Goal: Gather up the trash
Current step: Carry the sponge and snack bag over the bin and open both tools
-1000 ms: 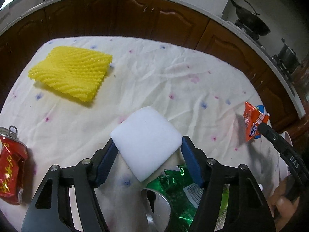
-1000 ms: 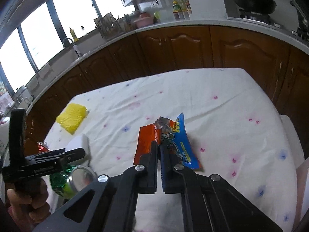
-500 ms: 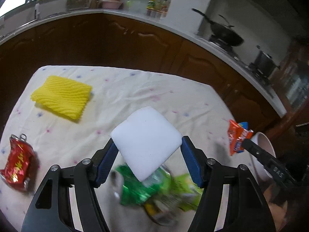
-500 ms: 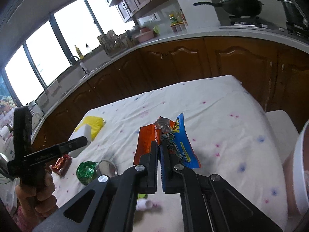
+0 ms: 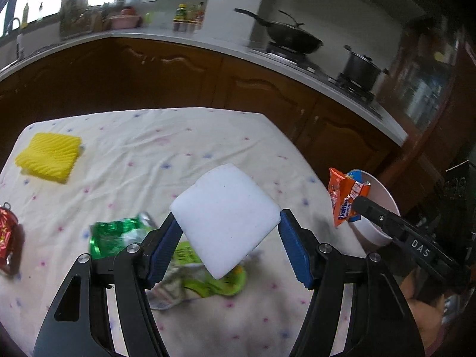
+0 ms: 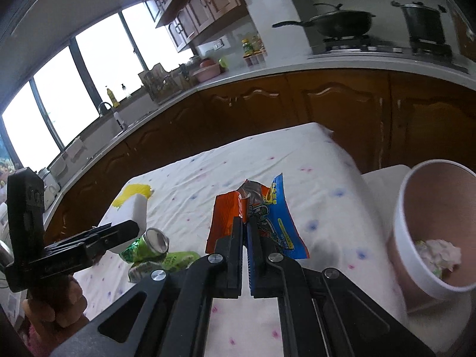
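My left gripper (image 5: 227, 229) is shut on a white foam block (image 5: 226, 218) and holds it above the table; it also shows in the right wrist view (image 6: 134, 211). My right gripper (image 6: 246, 229) is shut on an orange and blue snack wrapper (image 6: 255, 217), held up near the table's right edge; the wrapper also shows in the left wrist view (image 5: 345, 196). A white bin (image 6: 407, 255) with crumpled trash inside stands beside the table on the right. A crushed green can (image 6: 148, 245) and a green wrapper (image 6: 175, 260) lie on the tablecloth.
A yellow foam net (image 5: 49, 156) lies at the table's far left. A crushed red can (image 5: 7, 238) lies at the left edge. Brown cabinets and a counter with a wok (image 5: 288, 40) and pot run behind the table.
Both grippers have risen and swung right, toward the bin, each still holding its item. The bin has come into view. The green can and wrapper now lie further left and below.
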`<state>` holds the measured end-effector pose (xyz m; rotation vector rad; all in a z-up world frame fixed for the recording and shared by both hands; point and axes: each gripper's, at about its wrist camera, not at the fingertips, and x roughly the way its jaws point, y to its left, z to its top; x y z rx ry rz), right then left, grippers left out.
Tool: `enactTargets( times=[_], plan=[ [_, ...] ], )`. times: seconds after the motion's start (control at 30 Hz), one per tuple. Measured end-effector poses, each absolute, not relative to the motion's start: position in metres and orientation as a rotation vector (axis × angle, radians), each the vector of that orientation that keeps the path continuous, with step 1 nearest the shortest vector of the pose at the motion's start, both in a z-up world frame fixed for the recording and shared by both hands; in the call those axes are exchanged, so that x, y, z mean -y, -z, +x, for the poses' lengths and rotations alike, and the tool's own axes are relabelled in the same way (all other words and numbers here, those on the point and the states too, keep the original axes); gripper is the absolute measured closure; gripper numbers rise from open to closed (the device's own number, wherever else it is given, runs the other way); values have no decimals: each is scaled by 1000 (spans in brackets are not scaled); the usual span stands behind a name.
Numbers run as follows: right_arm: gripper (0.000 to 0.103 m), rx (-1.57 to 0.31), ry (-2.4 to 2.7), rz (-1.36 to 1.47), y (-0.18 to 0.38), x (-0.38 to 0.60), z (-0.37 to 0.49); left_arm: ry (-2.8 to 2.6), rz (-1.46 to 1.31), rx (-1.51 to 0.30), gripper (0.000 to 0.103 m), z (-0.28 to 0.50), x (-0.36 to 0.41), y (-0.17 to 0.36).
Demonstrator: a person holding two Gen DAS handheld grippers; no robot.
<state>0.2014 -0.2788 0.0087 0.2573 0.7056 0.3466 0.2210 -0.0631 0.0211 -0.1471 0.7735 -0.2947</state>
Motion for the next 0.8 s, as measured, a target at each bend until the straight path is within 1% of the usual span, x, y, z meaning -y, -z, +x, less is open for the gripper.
enactTargets(
  times=[0.8],
  plan=[
    [101,-655,-163,351,-12,386,143,459,-36,-780,36,203,169,-27]
  ],
)
